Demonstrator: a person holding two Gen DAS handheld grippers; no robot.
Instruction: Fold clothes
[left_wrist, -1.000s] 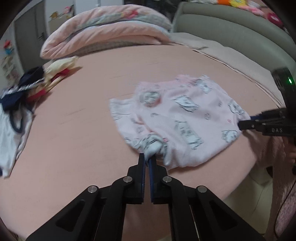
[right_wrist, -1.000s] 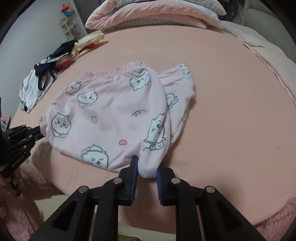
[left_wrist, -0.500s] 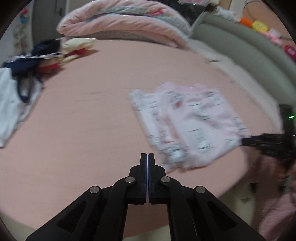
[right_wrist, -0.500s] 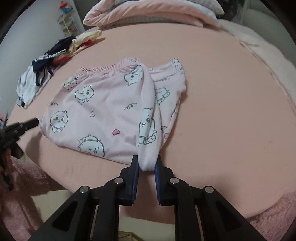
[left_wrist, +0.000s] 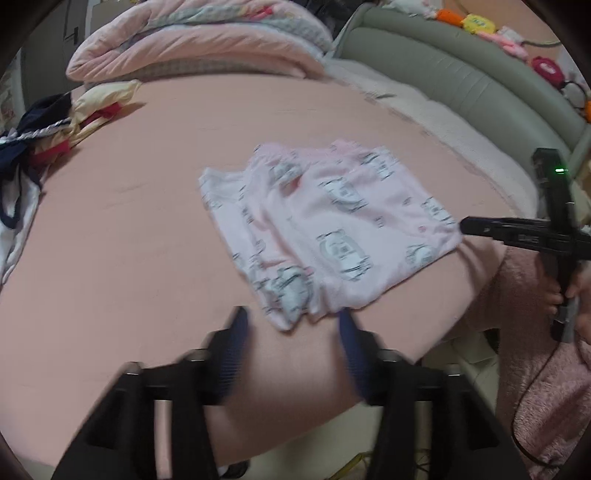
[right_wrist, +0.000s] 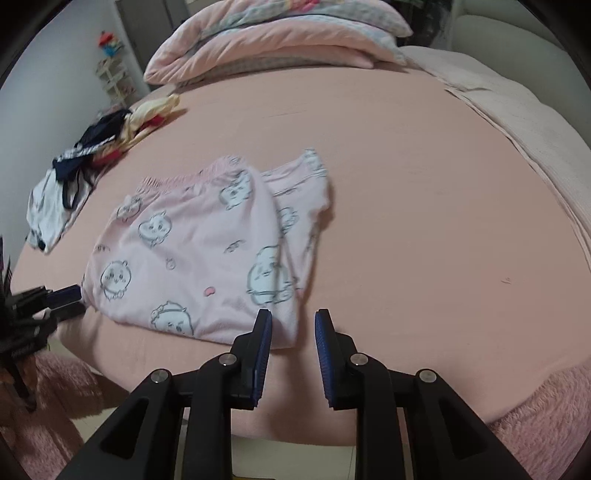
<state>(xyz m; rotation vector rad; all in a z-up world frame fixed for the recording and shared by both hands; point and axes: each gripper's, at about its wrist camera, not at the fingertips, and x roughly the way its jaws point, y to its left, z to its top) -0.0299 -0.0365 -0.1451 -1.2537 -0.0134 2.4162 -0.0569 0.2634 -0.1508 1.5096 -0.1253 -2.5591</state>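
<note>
Pink pyjama pants (left_wrist: 332, 229) with cartoon prints lie folded on the pink bed sheet (left_wrist: 129, 240). In the left wrist view my left gripper (left_wrist: 291, 323) is blurred and its jaws are opening. The pants' near corner lies loose between the fingertips, untouched by the pads. In the right wrist view the pants (right_wrist: 192, 251) lie flat, and my right gripper (right_wrist: 293, 319) is opening with the folded edge just ahead of its left finger, not pinched. Each gripper shows in the other's view: the right gripper (left_wrist: 467, 226) by the pants' right corner, the left gripper (right_wrist: 70, 295) by the left corner.
A heap of dark, white and yellow clothes (right_wrist: 92, 155) lies at the bed's left side. A folded pink quilt (left_wrist: 199, 48) is at the head, beside a grey-green headboard (left_wrist: 461, 81). The bed edge runs close below both grippers, with a fluffy pink rug (right_wrist: 535, 424) beyond.
Both grippers have let go of the pants. The left went from shut on the corner to shut and empty to open. The right has opened off the folded edge and lifted a little.
</note>
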